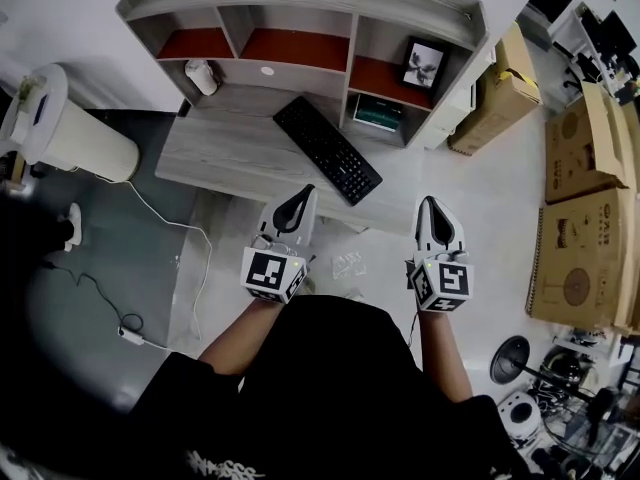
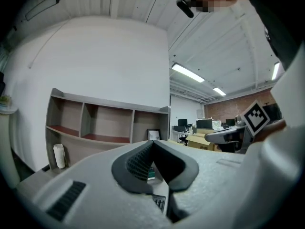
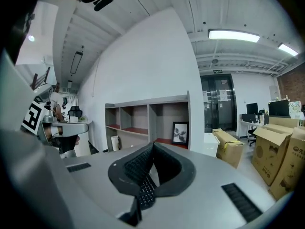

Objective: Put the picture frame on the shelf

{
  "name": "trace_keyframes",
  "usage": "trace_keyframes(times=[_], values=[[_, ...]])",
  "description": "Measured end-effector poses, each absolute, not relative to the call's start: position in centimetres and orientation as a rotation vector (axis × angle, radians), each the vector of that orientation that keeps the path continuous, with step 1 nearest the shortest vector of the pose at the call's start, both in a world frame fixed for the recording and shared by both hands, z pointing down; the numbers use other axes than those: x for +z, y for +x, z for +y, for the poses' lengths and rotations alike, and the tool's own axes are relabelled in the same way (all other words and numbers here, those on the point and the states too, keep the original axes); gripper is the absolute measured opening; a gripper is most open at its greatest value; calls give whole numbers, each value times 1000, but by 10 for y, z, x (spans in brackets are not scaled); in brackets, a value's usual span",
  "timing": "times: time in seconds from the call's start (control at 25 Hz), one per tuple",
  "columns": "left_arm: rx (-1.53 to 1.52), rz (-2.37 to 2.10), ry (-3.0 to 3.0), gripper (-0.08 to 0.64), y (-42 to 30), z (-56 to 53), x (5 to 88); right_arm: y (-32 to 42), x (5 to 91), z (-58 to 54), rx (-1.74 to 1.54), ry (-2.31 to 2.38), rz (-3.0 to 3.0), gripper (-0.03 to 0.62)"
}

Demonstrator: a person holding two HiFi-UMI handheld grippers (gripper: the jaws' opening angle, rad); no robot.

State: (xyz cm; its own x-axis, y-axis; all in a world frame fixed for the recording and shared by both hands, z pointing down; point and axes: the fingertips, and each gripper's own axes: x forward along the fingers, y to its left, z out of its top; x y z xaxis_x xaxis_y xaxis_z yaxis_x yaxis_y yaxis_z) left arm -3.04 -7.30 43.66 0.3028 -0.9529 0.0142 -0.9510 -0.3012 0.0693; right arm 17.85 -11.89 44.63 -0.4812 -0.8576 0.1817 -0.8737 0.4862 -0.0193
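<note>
The black picture frame stands upright in the right-hand upper compartment of the grey desk shelf. It also shows in the left gripper view and the right gripper view. My left gripper and right gripper are held side by side near my body, in front of the desk and well short of the shelf. Each points toward the shelf. In their own views the left gripper and right gripper are shut, with nothing held between the pads.
A black keyboard lies slanted on the desk top. A white bottle stands at the left under the shelf, and a green box sits in the lower right compartment. Cardboard boxes stand at the right, a white bin at the left.
</note>
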Motion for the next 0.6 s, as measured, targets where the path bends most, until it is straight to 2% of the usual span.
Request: trace_keyframes(times=[0.6], values=[[36,-1850,2453,15,0,-64,439,204,440,-116,142,1466,-2640,12]])
